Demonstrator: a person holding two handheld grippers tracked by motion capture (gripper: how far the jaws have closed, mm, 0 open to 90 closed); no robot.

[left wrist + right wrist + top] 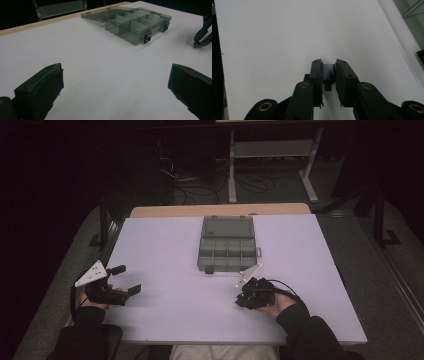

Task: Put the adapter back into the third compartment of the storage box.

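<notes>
Small dark block (329, 72), a squarish grey-black piece, sits clamped between the two black pads of the right gripper (329, 75); the jaws stand closed on it as far as its width allows, the pads pressing its two side faces. In the high view that right gripper (248, 296) rests low over the white tabletop (170, 270), near the person's edge, just short of the front of the smoky translucent plastic compartment box (227, 251). The box lies open, its hinged lid (228, 227) folded flat away from the person, two rows of divided cells exposed and apparently unfilled.

The likely step is carrying the block into one of those cells. To do it well, I would keep the squeeze steady, lift clear of the table before moving forward, cross the front wall and its dark latch (147, 38) with room to spare, centre over one cell, lower between the dividers, and only then loosen the pads.

Off to the side, the left gripper (125, 280) hangs with jaws spread wide and nothing between them, well apart from the box, free to steady it if it slides.
</notes>
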